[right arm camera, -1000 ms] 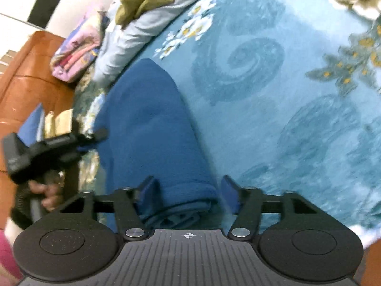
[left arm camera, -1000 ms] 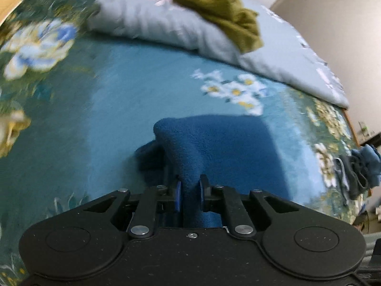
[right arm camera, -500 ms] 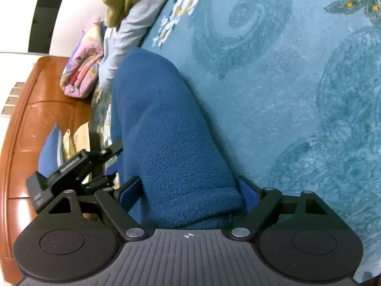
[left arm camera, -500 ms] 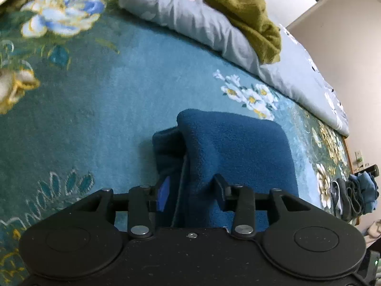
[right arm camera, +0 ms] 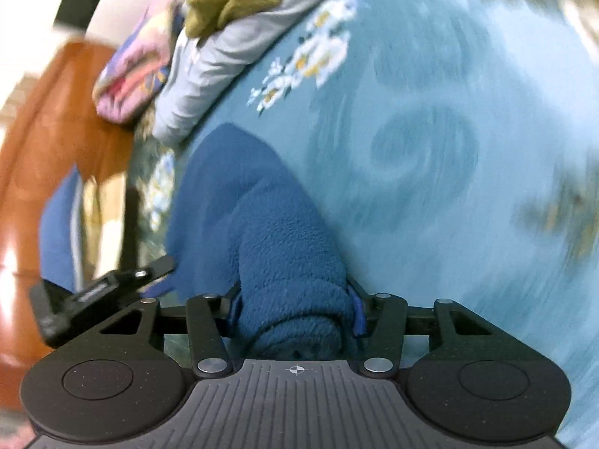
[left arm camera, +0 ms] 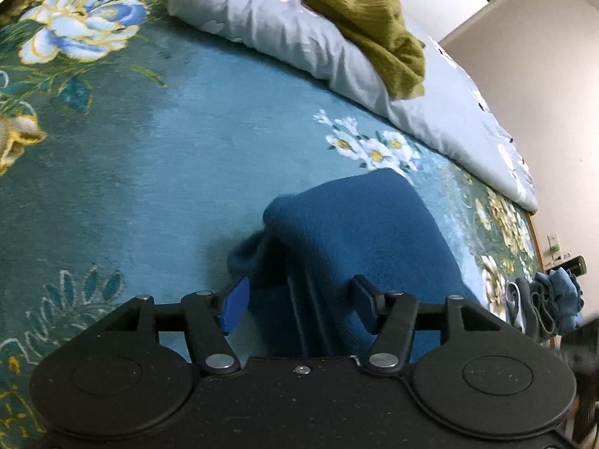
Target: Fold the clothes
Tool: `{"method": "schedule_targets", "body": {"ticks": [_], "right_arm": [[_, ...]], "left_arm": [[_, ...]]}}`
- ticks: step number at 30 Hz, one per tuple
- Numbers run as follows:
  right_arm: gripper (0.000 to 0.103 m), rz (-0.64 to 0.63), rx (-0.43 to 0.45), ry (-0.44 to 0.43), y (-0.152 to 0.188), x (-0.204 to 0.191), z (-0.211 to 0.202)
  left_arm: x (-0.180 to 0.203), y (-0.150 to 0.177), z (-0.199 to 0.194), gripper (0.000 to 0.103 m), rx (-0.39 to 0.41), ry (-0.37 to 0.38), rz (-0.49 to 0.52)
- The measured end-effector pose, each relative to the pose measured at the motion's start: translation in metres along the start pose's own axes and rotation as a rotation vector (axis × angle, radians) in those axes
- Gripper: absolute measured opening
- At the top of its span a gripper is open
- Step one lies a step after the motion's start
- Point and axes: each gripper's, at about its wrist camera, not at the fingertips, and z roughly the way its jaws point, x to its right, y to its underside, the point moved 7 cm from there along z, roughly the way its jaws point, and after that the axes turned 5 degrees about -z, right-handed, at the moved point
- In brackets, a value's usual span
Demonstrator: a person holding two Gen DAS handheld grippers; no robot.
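Note:
A folded dark-blue fleece garment (left arm camera: 359, 232) lies on the teal flowered bedspread (left arm camera: 149, 172). My left gripper (left arm camera: 299, 308) straddles one end of it. Its jaws are opening, and the fleece edge sits between the blue pads (left arm camera: 234, 307) without either pad pressing it. In the right wrist view, my right gripper (right arm camera: 295, 312) is closing on the rolled other end of the fleece (right arm camera: 284, 262). The cloth fills the gap and both pads touch it. The left gripper (right arm camera: 105, 292) shows at that view's left edge, beside the fleece.
An olive-green sweater (left arm camera: 370, 26) lies on a folded grey quilt (left arm camera: 299, 37) at the far side. A pile of blue and grey clothes (left arm camera: 543, 299) sits at the bed's right edge. Pink bedding (right arm camera: 131, 78) and a wooden headboard (right arm camera: 56, 131) lie beyond the fleece.
The left gripper let go of the fleece edge and its jaws spread wide. The right gripper slid along the bed, widened, then narrowed onto the fleece's rolled end.

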Motion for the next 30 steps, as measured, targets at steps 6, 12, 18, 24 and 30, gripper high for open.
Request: {"method": "schedule_targets", "body": {"ticks": [6, 12, 18, 24, 30], "right_arm": [[0.049, -0.206, -0.120, 0.046, -0.083, 0.018, -0.003], [0.051, -0.371, -0.238, 0.051, -0.132, 0.015, 0.016], [0.058, -0.353, -0.245, 0.037, -0.135, 0.032, 0.017], [0.064, -0.263, -0.122, 0.031, -0.123, 0.047, -0.015], [0.065, -0.104, -0.018, 0.017, -0.078, 0.056, -0.054]], "left_arm": [[0.019, -0.009, 0.006, 0.059, 0.038, -0.014, -0.003], [0.034, -0.026, 0.034, 0.060, 0.042, -0.018, -0.043], [0.039, -0.029, 0.062, 0.062, 0.036, -0.044, -0.096], [0.042, -0.025, 0.075, 0.061, 0.030, -0.054, -0.087], [0.049, -0.027, 0.076, 0.058, 0.039, -0.048, -0.058]]}}
